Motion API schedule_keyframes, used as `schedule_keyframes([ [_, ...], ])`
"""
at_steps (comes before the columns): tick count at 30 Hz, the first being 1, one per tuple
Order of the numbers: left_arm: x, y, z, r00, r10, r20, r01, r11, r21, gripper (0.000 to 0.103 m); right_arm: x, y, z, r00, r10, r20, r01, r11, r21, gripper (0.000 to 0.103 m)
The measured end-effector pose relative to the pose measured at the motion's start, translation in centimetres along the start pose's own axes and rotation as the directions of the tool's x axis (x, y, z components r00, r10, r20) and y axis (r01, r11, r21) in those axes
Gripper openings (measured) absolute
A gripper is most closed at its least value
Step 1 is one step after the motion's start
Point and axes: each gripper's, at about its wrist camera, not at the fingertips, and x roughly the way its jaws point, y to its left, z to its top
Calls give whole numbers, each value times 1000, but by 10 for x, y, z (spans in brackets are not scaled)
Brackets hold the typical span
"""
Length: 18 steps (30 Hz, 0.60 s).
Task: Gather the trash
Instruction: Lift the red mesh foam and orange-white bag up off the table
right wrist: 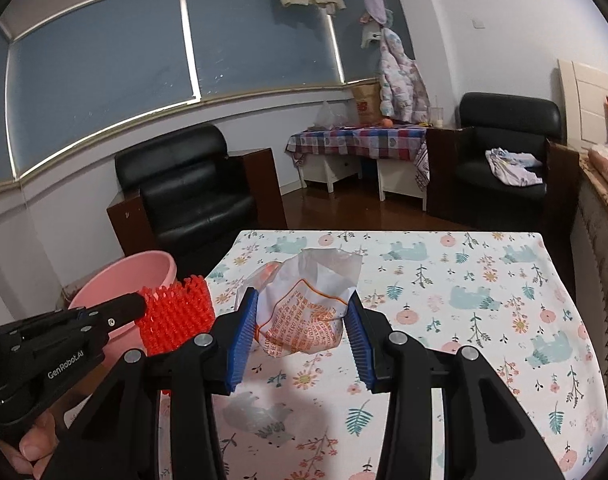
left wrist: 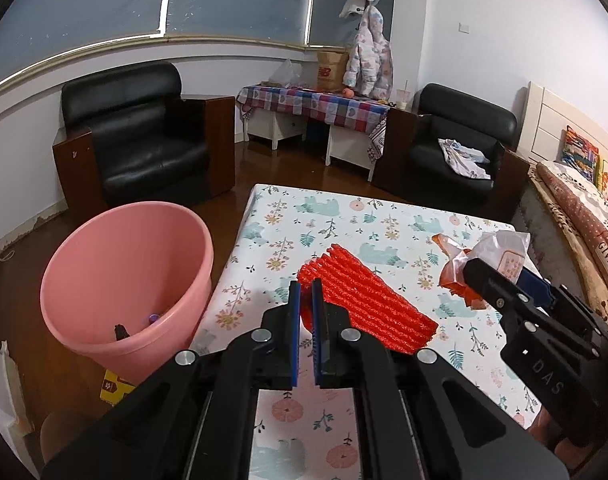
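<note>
Two hand-held claws over a table [right wrist: 484, 280] covered in a white floral-and-bear-print cloth, each carrying one piece of trash. The left claw [left wrist: 306, 292] is pressed nearly together, pinching one corner of a red ribbed foam-net sleeve [left wrist: 368, 304]; the rest of the sleeve hangs free, extending out over the table toward the right. The right claw [right wrist: 302, 316] stands about half spread, its blue ribbed pads [right wrist: 242, 332] bearing on both sides of a crumpled translucent plastic wrapper with orange print [right wrist: 304, 308], which appears lifted clear of the cloth. The round pink plastic bucket [left wrist: 124, 272], the likely destination, sits on the dark wooden floor just beside the table's left edge; a few small items already lie at its bottom.

Hazards, as judged from this arrangement:
- The sleeve is held by a thin edge only. A quick swing toward the bucket could tear it out of the pads, or its free end could drag on the table edge or catch the bucket rim and land outside.
- The wrapper is light, slick and springy. It may squirm out from between the pads during travel, or cling to one pad on release.
- Both claws are close together and share one target. The right claw must pass the left, so a collision or a snagging of one item on the other is possible.
- A release made before the claw is over the bucket mouth would drop trash on the floor.
</note>
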Motion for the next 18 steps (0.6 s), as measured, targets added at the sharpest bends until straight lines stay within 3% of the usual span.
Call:
schedule_keyframes([
  [18,4,17,-3,1000,-18,-7,17,999,-47,4,13,12,-4,999,-30,-23,29,997,-65,43],
])
